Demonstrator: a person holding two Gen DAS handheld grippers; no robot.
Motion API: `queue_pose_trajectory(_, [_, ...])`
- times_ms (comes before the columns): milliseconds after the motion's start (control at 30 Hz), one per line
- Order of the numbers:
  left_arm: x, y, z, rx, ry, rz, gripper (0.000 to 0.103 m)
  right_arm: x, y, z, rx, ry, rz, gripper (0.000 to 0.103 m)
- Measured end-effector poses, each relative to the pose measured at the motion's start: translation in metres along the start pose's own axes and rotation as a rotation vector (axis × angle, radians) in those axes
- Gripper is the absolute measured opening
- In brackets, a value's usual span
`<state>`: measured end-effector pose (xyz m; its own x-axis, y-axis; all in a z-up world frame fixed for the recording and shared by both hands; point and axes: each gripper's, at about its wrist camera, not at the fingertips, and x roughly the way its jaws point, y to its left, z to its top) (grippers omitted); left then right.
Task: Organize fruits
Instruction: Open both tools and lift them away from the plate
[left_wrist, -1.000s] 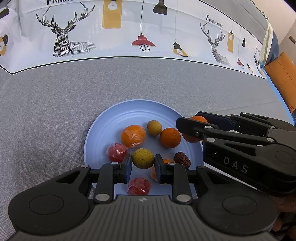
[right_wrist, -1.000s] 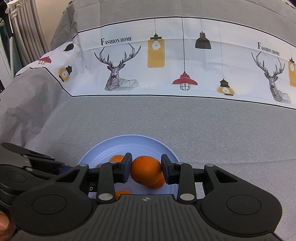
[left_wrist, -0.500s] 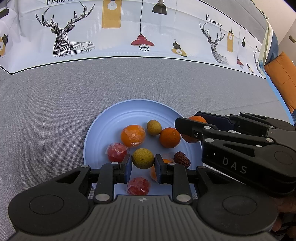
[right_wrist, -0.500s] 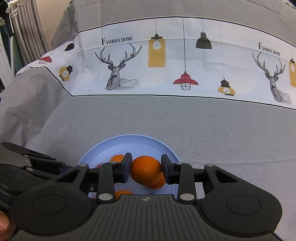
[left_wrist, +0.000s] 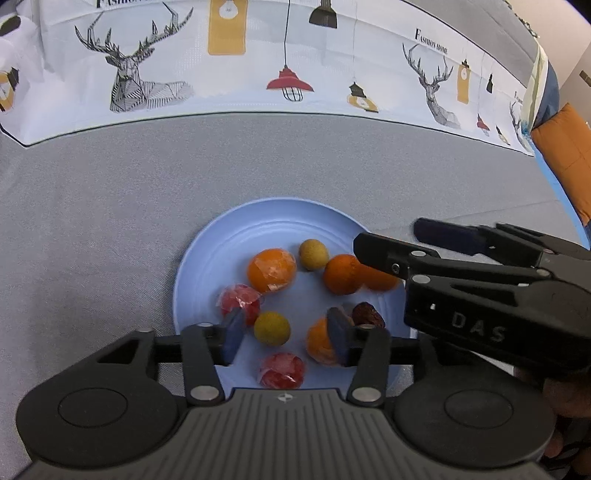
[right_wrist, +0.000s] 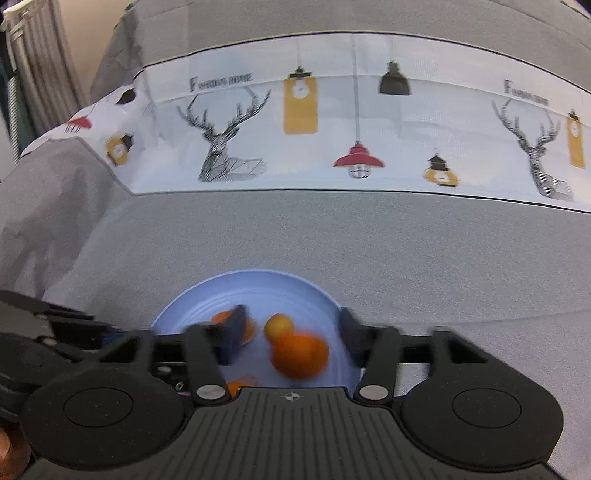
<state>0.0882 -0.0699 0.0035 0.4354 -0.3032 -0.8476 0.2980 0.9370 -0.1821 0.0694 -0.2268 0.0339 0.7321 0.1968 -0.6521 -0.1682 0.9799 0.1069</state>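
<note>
The orange (right_wrist: 300, 355) lies on the blue plate (right_wrist: 207, 306), blurred in the right wrist view, low between the spread fingers of the right hand-held gripper (right_wrist: 291, 336) and touching neither of them; in the left wrist view that fruit shows at the plate's right side (left_wrist: 378, 277), partly under the right tool's near finger and touching a second orange (left_wrist: 341, 274) beside it; the yellow-green fruit (left_wrist: 272, 328) sits toward the plate's near side, in the gap of the left hand-held gripper (left_wrist: 282, 334), nearer its left pad, and both fingers stand clear of it; so both tools are released, neither grasping anything. Around these on the plate: a wrapped orange fruit (left_wrist: 271, 270) and a smaller yellow fruit (left_wrist: 313, 254) toward the middle, two wrapped red fruits (left_wrist: 240, 301) (left_wrist: 282, 370), a dark dried fruit (left_wrist: 367, 314), and one more orange piece (left_wrist: 319, 347) half hidden behind the left tool's right finger. The step in hand reads as setting fruit down on the plate; everything in view already rests on it; the next move probably calls for lifting both tools straight up and back, without nudging the round fruits, which would roll easily. The plate rests on a grey cloth (left_wrist: 110, 221) with a printed border.
</note>
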Motion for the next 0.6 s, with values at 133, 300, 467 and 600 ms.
queue_pose_trajectory(133, [-0.008,0.004,-0.002,0.004,-0.021,0.026,0.070,-0.001,0.000,-0.001,0.014,-0.001,-0.014,0.087])
queue_pose_trajectory(300, [-0.029,0.005,-0.005,0.046,-0.109,0.068,0.084,-0.008,-0.004,-0.002,0.038,-0.019,-0.076,0.100])
queue_pose_trajectory(467, [-0.065,-0.012,-0.013,0.149,-0.281,0.216,0.086,-0.034,-0.010,-0.009,0.079,-0.084,-0.110,0.102])
queue_pose_trajectory(600, [-0.110,-0.023,-0.025,0.169,-0.426,0.303,0.093,-0.070,-0.011,-0.017,0.064,-0.144,-0.154,0.102])
